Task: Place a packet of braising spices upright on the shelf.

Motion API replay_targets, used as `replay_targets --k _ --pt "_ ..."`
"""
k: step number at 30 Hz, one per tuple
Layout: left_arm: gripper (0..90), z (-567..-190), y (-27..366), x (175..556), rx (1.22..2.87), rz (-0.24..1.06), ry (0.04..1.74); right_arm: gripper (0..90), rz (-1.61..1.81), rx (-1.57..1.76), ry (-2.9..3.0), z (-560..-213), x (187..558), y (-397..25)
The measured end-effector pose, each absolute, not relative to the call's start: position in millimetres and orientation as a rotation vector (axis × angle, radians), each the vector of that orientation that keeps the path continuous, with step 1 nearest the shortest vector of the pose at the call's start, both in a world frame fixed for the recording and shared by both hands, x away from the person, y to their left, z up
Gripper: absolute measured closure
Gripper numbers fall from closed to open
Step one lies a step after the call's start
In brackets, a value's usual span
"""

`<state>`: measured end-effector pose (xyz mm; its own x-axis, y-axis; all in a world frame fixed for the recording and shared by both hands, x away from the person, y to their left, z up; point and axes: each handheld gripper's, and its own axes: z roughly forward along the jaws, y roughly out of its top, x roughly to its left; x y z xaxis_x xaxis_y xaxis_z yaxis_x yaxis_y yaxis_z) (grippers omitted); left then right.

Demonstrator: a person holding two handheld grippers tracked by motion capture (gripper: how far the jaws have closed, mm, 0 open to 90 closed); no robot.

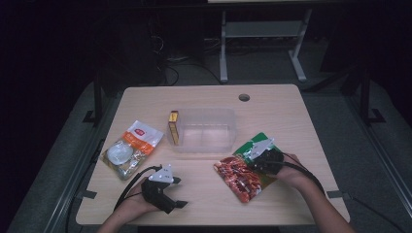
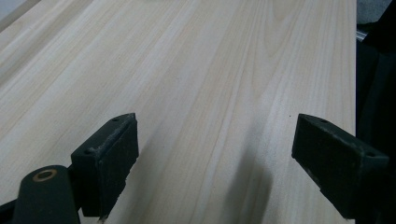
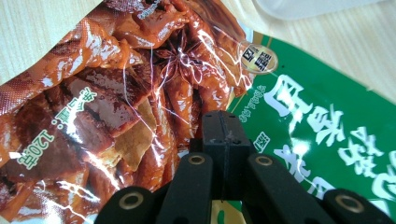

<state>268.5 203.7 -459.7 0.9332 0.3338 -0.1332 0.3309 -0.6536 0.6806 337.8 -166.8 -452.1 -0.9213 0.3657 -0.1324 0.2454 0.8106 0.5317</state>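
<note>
- Both grippers sit at the near edge of the table (image 1: 291, 102): the left gripper (image 1: 180, 192) at near left, the right gripper (image 1: 252, 162) at near right.
- Left gripper's jaws stand wide apart over bare wood, holding nothing.
- Right gripper's jaws are pressed together on the pouch (image 3: 116, 93), pinching its glossy film.
- Pouch lies flat at near right, just in front of the tub (image 1: 204, 130); it shows red-brown braised pieces with a star anise, a green panel with white lettering, and a gold seal.
- Its far green end is partly hidden under the gripper.
- Small lettering is hard to read; glare streaks the film.
- A box (image 1: 173, 127) stands against the tub's left wall; a bag (image 1: 131, 148) lies at left.
</note>
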Motion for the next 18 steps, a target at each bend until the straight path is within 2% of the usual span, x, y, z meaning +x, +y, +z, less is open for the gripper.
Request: replay_targets --k 3,11,18 --pt "14.1 -458.5 204.5 267.1 2.322 0.010 0.467 90.0 0.814 0.572 2.743 -448.6 345.1 -179.4" --pt "14.1 -460.0 206.3 269.8 2.324 0.002 0.474 90.0 0.785 0.891 2.557 -447.7 372.4 -247.3" --pt "14.1 -461.0 204.4 269.8 2.327 0.001 0.476 90.0 0.814 0.946 2.551 -458.5 382.6 -256.7"
